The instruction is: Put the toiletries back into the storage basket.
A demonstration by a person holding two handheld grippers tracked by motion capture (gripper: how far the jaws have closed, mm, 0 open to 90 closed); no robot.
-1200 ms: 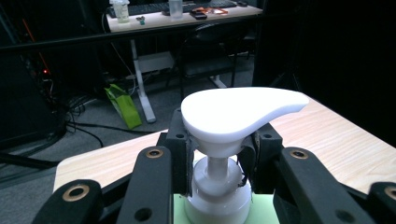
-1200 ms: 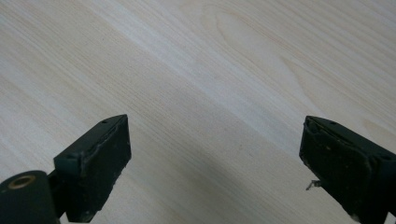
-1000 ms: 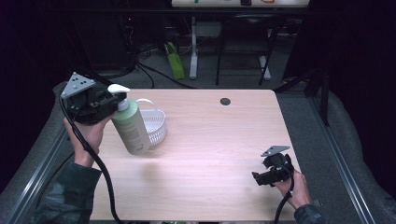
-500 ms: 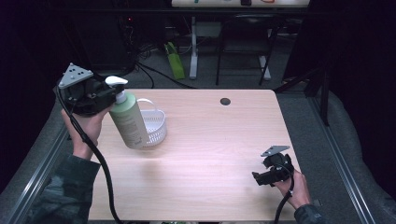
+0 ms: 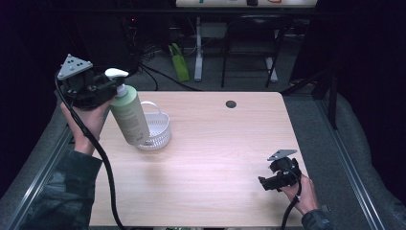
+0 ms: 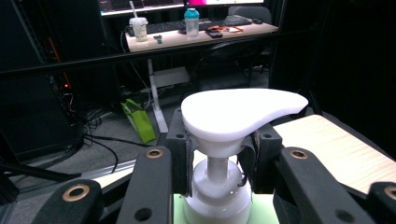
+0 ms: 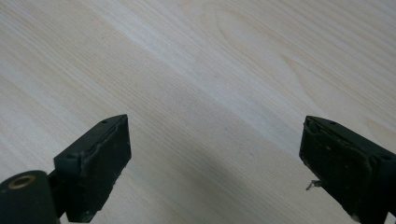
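A pale green pump bottle [image 5: 130,116] with a white pump head [image 6: 239,113] hangs tilted in the air over the left part of the table, in front of a white basket [image 5: 158,130]. My left gripper [image 5: 107,87] is shut on the bottle's neck just under the pump head; in the left gripper view its jaws press the white collar [image 6: 216,183] from both sides. My right gripper [image 5: 268,183] rests low near the table's front right, jaws wide open over bare wood [image 7: 205,107], with nothing between its fingers [image 7: 95,158].
The light wooden table [image 5: 215,143] has a dark round grommet hole [image 5: 231,104] near its far edge. Behind the table stand desk legs [image 5: 198,45], cables and a green bag [image 5: 180,61] on the floor. A far desk holds cups and a keyboard [image 6: 219,22].
My left gripper has lifted the bottle a little higher and toward the far left, tilting it more. The right gripper has stayed in place.
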